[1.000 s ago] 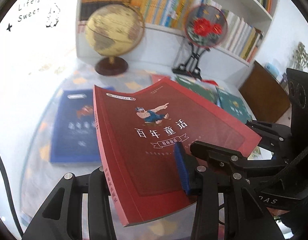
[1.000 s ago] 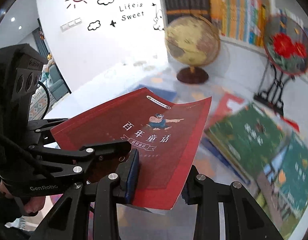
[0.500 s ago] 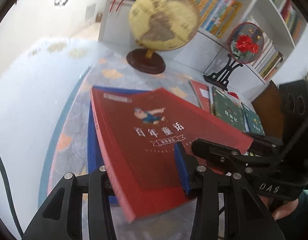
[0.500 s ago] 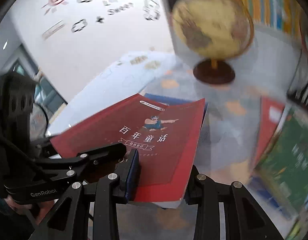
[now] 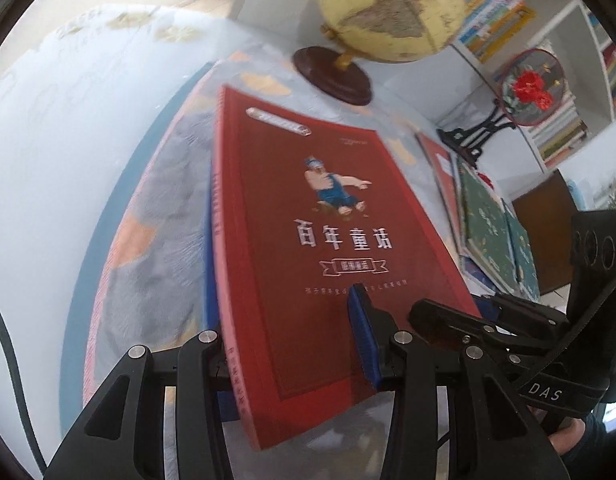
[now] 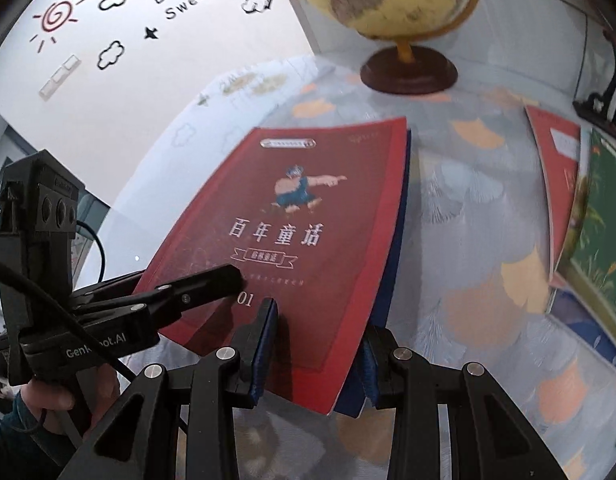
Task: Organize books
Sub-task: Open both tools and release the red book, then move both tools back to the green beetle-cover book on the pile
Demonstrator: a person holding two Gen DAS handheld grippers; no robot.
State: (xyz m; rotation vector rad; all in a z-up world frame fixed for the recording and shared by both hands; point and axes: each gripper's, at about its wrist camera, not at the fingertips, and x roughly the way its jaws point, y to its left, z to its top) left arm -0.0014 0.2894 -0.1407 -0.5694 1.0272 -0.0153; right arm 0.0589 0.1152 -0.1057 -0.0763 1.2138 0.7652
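Your left gripper (image 5: 291, 364) and right gripper (image 6: 314, 354) both clamp the near edge of the red book (image 5: 328, 248), which lies over a blue book (image 6: 398, 248) on the patterned table (image 6: 488, 300); the globe (image 5: 388, 4) stands at twelve o'clock.

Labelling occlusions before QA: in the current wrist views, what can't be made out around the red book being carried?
- Blue book under the red paperback book: only an edge strip shows in either wrist view; whether they touch is unclear.
- Left gripper, lower finger: hidden by the red cover, left view.
- Right gripper, lower finger: mostly hidden likewise, right view.
- Green books: blurred, cut by the frame edge.
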